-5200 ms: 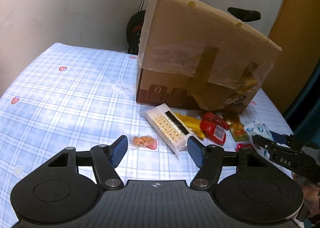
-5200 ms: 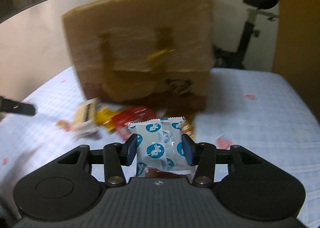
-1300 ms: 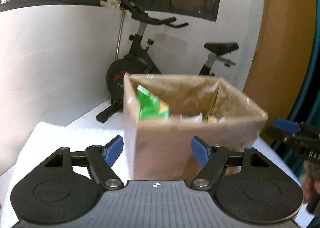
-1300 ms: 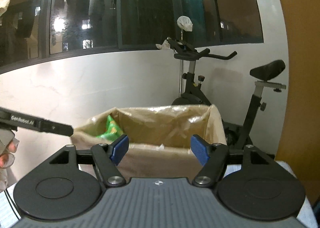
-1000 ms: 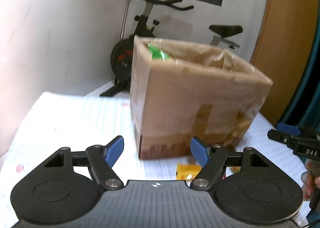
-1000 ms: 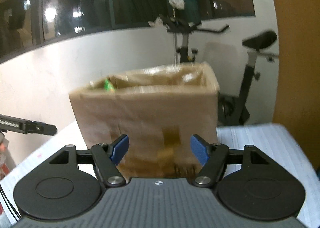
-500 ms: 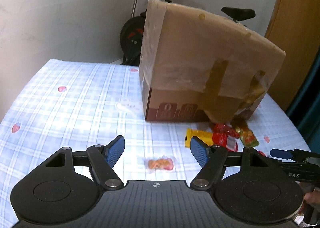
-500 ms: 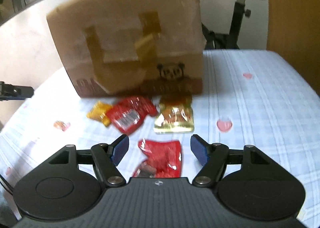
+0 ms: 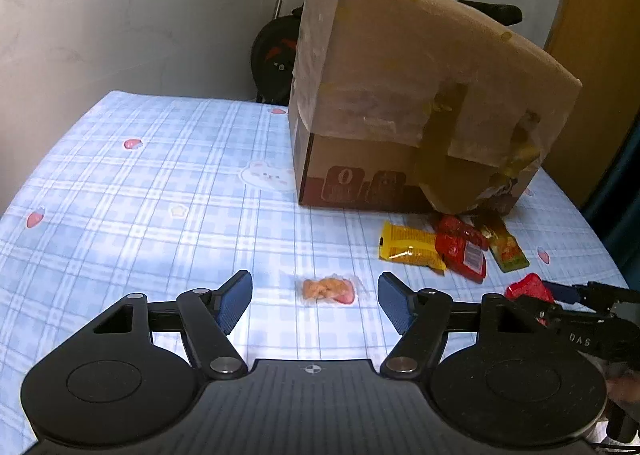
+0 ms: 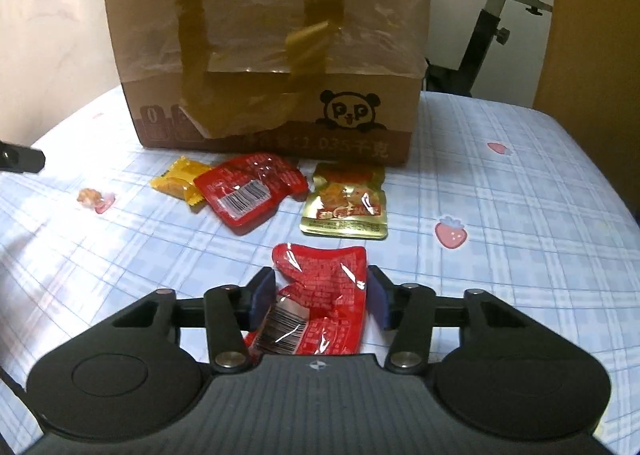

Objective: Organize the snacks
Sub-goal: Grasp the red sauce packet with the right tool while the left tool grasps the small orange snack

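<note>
A tall cardboard box [image 9: 420,103] stands on the blue checked tablecloth; it also shows in the right wrist view [image 10: 272,43]. In front of it lie a yellow packet [image 10: 180,181], a red packet [image 10: 250,191] and a gold packet [image 10: 346,203]. My right gripper [image 10: 320,295] has its jaws closed in on a second red packet [image 10: 320,287] lying on the table. My left gripper [image 9: 316,297] is open and low over a small clear-wrapped orange snack [image 9: 326,289], which lies between its fingers. The right gripper [image 9: 560,297] and its red packet [image 9: 528,287] also show in the left wrist view.
The tablecloth [image 9: 140,195] stretches left of the box. An exercise bike [image 10: 504,15] stands behind the table. A wooden door [image 9: 600,35] is at the right. The table's right edge [image 10: 600,183] is near the gold packet.
Both grippers came down from above the box to the table. The right gripper's jaws have narrowed onto the red packet. The cracker pack and the blue-and-white packet seen earlier are gone from the table.
</note>
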Demonstrator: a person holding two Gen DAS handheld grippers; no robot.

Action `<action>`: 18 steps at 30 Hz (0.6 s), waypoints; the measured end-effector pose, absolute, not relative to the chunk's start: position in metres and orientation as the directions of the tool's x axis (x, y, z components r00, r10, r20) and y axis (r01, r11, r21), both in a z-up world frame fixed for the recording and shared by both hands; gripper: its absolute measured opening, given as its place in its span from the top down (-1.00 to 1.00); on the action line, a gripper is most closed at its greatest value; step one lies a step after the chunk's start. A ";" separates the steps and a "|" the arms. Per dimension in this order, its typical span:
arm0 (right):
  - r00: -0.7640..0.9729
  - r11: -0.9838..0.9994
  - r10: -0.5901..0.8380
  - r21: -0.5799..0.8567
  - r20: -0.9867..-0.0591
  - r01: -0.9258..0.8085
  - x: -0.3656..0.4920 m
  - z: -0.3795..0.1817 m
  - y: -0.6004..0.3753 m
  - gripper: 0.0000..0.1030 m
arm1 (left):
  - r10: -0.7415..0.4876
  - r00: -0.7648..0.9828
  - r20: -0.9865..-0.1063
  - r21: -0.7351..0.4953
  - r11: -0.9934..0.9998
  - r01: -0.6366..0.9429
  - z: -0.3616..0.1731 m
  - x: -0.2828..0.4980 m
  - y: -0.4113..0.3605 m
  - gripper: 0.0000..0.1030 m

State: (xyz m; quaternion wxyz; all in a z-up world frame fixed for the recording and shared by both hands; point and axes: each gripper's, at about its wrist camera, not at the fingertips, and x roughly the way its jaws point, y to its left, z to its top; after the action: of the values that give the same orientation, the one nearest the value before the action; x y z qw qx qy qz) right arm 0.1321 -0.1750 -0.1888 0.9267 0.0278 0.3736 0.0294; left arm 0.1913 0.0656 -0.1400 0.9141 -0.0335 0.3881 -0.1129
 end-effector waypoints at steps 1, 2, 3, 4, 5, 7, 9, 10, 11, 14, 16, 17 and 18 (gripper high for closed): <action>0.723 0.997 0.079 0.071 -0.686 -0.041 0.132 -0.188 -0.175 0.10 | -0.231 0.671 -0.704 -0.148 0.973 0.179 -0.142 0.191 0.065 -0.40; 0.729 0.997 0.080 0.067 -0.680 -0.048 0.133 -0.187 -0.175 0.12 | -0.228 0.670 -0.706 -0.145 0.973 0.178 -0.143 0.191 0.064 -0.39; 0.736 0.996 0.088 0.071 -0.671 -0.054 0.134 -0.186 -0.175 0.18 | -0.225 0.668 -0.710 -0.142 0.974 0.176 -0.145 0.191 0.063 -0.39; 0.742 0.995 0.100 0.085 -0.663 -0.058 0.135 -0.185 -0.176 0.19 | -0.224 0.666 -0.712 -0.142 0.974 0.176 -0.147 0.191 0.063 -0.39; 0.746 0.994 0.108 0.095 -0.657 -0.060 0.136 -0.185 -0.177 0.23 | -0.225 0.664 -0.713 -0.142 0.974 0.178 -0.149 0.192 0.062 -0.39; 0.755 0.993 0.113 0.104 -0.646 -0.059 0.138 -0.184 -0.179 0.24 | -0.227 0.662 -0.715 -0.138 0.973 0.184 -0.152 0.193 0.060 -0.39; 0.761 0.991 0.121 0.120 -0.637 -0.058 0.139 -0.186 -0.181 0.25 | -0.225 0.658 -0.719 -0.128 0.973 0.193 -0.155 0.194 0.058 -0.39; 0.765 0.990 0.126 0.130 -0.631 -0.056 0.139 -0.188 -0.182 0.25 | -0.224 0.654 -0.722 -0.123 0.973 0.198 -0.157 0.195 0.056 -0.39; 0.767 0.989 0.130 0.141 -0.628 -0.053 0.138 -0.190 -0.183 0.25 | -0.222 0.651 -0.726 -0.117 0.973 0.201 -0.159 0.196 0.055 -0.39; 0.779 0.987 0.132 0.151 -0.613 -0.049 0.134 -0.193 -0.184 0.25 | -0.212 0.637 -0.742 -0.101 0.973 0.206 -0.167 0.202 0.050 -0.39; 0.779 0.986 0.136 0.158 -0.612 -0.048 0.134 -0.193 -0.185 0.25 | -0.210 0.636 -0.743 -0.098 0.973 0.208 -0.171 0.206 0.047 -0.39; 0.780 0.986 0.137 0.160 -0.610 -0.047 0.134 -0.193 -0.185 0.25 | -0.208 0.637 -0.742 -0.095 0.974 0.207 -0.172 0.209 0.044 -0.39; 0.781 0.986 0.137 0.160 -0.609 -0.048 0.134 -0.194 -0.185 0.25 | -0.205 0.637 -0.743 -0.095 0.974 0.204 -0.173 0.211 0.043 -0.39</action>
State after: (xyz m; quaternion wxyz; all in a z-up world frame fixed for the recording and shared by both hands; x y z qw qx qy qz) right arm 0.1343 -0.1846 -0.1936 0.9412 0.0682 0.3272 0.0490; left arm 0.2110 0.0428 -0.1734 0.9048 -0.0010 0.4105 -0.1130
